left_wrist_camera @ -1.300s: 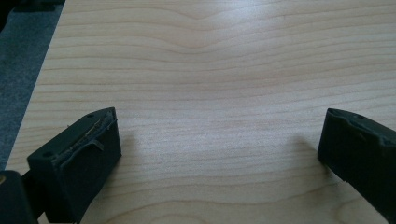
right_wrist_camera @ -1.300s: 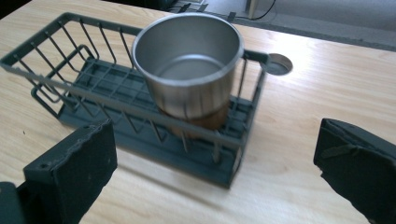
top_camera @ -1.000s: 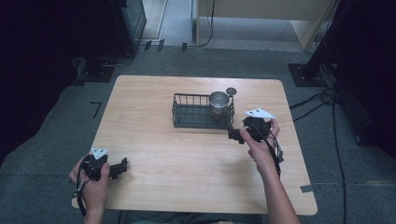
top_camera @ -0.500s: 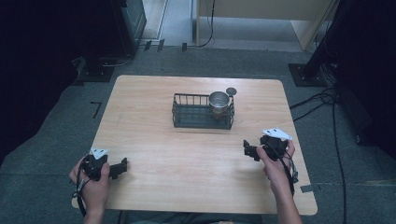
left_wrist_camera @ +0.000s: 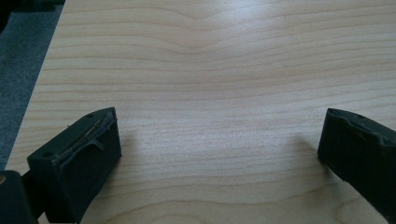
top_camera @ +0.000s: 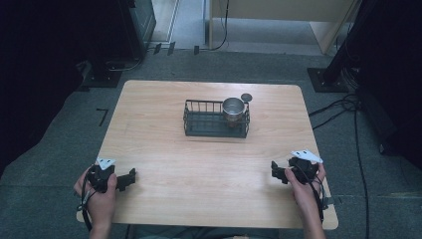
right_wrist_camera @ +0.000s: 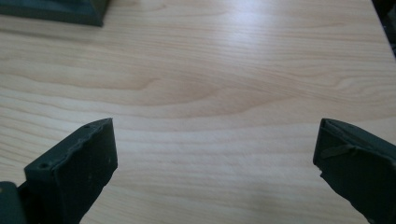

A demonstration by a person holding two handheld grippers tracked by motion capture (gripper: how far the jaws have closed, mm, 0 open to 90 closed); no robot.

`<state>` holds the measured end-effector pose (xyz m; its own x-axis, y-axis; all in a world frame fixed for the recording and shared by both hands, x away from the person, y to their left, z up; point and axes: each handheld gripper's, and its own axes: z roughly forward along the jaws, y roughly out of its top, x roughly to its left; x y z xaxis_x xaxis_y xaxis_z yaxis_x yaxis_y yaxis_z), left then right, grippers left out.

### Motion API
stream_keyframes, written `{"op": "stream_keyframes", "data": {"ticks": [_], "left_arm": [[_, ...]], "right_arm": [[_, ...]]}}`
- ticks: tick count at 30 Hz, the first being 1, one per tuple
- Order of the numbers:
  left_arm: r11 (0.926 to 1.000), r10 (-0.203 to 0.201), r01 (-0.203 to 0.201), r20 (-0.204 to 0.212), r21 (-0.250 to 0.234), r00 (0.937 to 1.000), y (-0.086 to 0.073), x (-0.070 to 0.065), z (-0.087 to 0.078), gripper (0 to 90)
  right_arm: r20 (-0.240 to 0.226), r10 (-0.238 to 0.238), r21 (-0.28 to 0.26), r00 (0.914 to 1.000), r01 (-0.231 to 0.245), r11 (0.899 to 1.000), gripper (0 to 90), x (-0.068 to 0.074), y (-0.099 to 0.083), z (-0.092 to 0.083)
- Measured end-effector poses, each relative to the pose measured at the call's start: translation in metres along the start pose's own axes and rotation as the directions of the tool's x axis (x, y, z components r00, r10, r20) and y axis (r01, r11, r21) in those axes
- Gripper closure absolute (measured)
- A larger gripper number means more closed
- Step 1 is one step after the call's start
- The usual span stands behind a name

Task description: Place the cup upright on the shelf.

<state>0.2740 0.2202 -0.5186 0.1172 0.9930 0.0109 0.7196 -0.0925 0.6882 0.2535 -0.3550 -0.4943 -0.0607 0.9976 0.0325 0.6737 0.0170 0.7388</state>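
here both the left claw (top_camera: 130, 178) and right claw (top_camera: 275, 172) gape wide, holding nothing.

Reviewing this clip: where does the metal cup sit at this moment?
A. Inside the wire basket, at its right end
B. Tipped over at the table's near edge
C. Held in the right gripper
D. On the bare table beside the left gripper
A: the high view shows the metal cup standing upright inside the wire basket at its right end, far from both open grippers.

One wire basket (top_camera: 216, 119), one metal cup (top_camera: 232, 108), one small disc (top_camera: 246, 97), two hand-held grippers.
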Motion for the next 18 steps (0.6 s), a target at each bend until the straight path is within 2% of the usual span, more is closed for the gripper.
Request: {"op": "stream_keyframes", "data": {"ticks": [18], "left_arm": [[1.0,0.0,0.0,0.0,0.0,1.0,0.0,0.0,0.0,0.0]], "right_arm": [[0.065,0.026,0.049,0.9975,-0.03,0.998,0.0,-0.024,-0.034,-0.006]]}}
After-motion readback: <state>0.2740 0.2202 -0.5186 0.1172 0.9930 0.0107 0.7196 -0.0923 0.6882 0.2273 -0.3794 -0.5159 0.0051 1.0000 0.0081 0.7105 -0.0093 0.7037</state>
